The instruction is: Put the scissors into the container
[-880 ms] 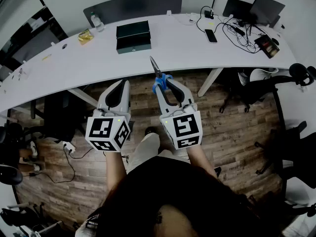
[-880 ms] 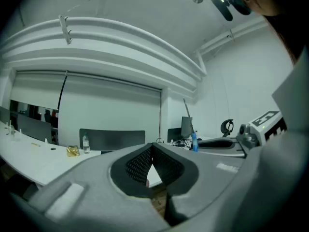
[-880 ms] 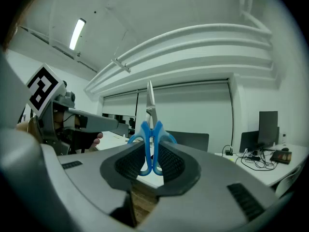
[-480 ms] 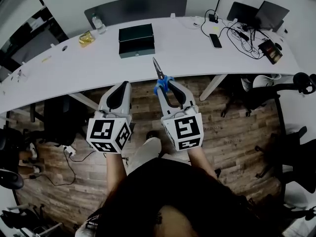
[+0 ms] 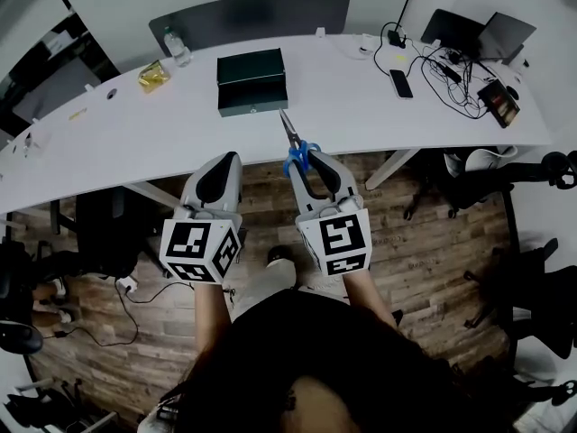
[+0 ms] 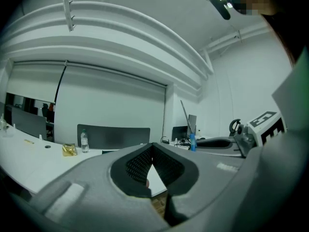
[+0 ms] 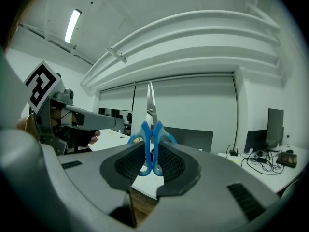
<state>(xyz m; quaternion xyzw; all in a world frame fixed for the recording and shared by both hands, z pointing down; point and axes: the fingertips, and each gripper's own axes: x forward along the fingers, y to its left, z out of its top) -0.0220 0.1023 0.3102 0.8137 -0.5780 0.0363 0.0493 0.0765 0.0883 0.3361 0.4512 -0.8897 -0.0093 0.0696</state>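
Observation:
Blue-handled scissors (image 5: 298,154) stand clamped by the handles in my right gripper (image 5: 307,158), its jaws shut on them. The closed blades point forward over the white table's (image 5: 135,142) near edge. In the right gripper view the scissors (image 7: 150,144) stand upright between the pads of the right gripper (image 7: 150,161). The container, a dark green box (image 5: 251,81), sits on the table straight ahead of the blade tips, apart from them. My left gripper (image 5: 220,166) hovers beside the right one, below the table edge. In the left gripper view that gripper's (image 6: 152,149) pads meet at the tips with nothing between them.
On the table's far left are a water bottle (image 5: 176,45) and a yellow packet (image 5: 153,75). A phone (image 5: 399,83), tangled cables (image 5: 446,70) and a laptop (image 5: 469,30) lie at its right end. Office chairs (image 5: 478,165) stand on the wooden floor at right.
In the head view the table and green box have slid down toward the grippers. Both grippers keep their pose side by side, and the scissors stay held in the right one.

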